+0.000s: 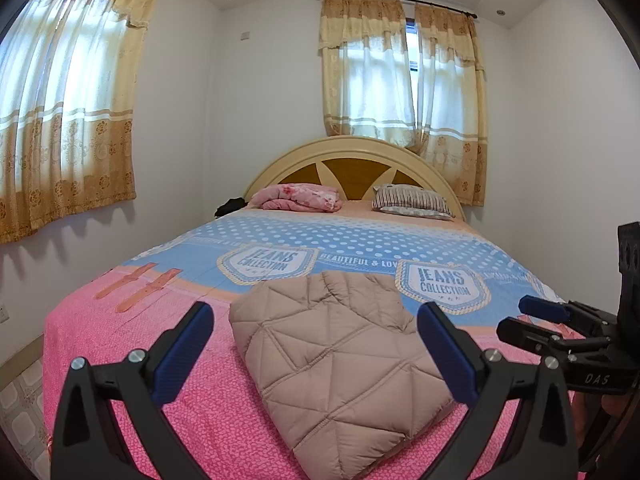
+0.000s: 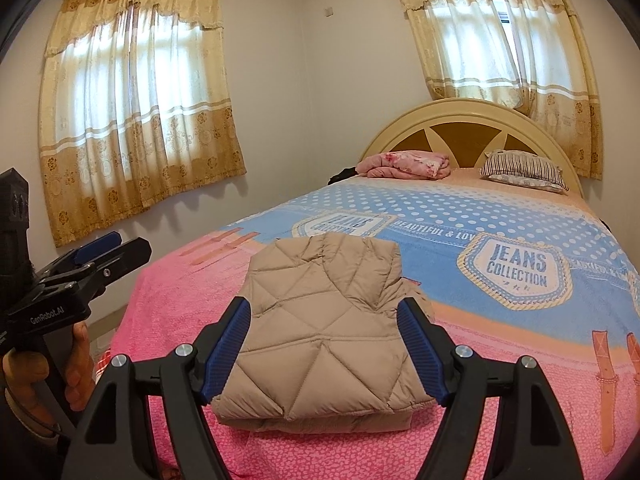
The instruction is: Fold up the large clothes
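the left gripper (image 1: pixel 316 348) fills the foot of its own view, blue pads (image 1: pixel 182 350) spread wide with nothing between them; it hangs above the near end of the bed, clear of the cloth. the right gripper (image 2: pixel 324 346) is likewise wide, its pads either side of the jacket's near end as seen from above, not pressing on it. each gripper also shows at the edge of the other's view, and a hand (image 2: pixel 76 364) grips the left one's handle.

the jacket (image 2: pixel 324 332), a tan quilted puffer, lies folded into a thick packet on the pink part of the bedspread (image 1: pixel 160 360), near the foot of the bed, its far edge reaching the blue band with the "jeans collection" badges. at the head, below the arched headboard (image 1: pixel 352 152), lie a pink floral bundle (image 1: pixel 300 196) and a striped pillow (image 1: pixel 412 200), well apart from the jacket. curtains (image 1: pixel 64 120) cover both windows.
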Tool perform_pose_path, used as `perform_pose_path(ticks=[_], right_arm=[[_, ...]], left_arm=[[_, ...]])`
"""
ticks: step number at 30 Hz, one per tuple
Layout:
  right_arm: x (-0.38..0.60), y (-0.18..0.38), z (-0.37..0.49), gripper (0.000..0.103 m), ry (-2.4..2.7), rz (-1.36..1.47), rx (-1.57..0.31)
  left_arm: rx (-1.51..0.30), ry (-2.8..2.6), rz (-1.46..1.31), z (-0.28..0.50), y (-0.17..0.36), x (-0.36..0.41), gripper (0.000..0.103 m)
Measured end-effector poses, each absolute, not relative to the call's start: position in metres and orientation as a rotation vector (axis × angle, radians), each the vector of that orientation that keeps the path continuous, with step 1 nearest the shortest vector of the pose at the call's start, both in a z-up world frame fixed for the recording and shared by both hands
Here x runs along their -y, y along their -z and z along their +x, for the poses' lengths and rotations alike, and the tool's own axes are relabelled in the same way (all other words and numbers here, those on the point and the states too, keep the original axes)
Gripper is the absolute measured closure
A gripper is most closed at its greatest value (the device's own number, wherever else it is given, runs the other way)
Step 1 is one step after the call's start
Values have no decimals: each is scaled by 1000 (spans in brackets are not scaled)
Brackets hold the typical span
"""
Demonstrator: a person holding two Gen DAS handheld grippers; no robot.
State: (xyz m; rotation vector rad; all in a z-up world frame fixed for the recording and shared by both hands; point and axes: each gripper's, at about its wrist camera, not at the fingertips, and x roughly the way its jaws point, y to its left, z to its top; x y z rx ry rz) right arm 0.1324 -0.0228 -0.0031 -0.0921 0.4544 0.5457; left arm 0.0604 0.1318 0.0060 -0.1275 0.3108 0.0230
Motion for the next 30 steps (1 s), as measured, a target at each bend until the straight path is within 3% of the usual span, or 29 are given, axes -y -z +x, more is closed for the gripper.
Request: perform_pose_path(ticks=[30], right_arm=[[41,-5,127,27,-531,-50,-418]], left_arm=[[-321,-5,-81,56,-14,-114,0]])
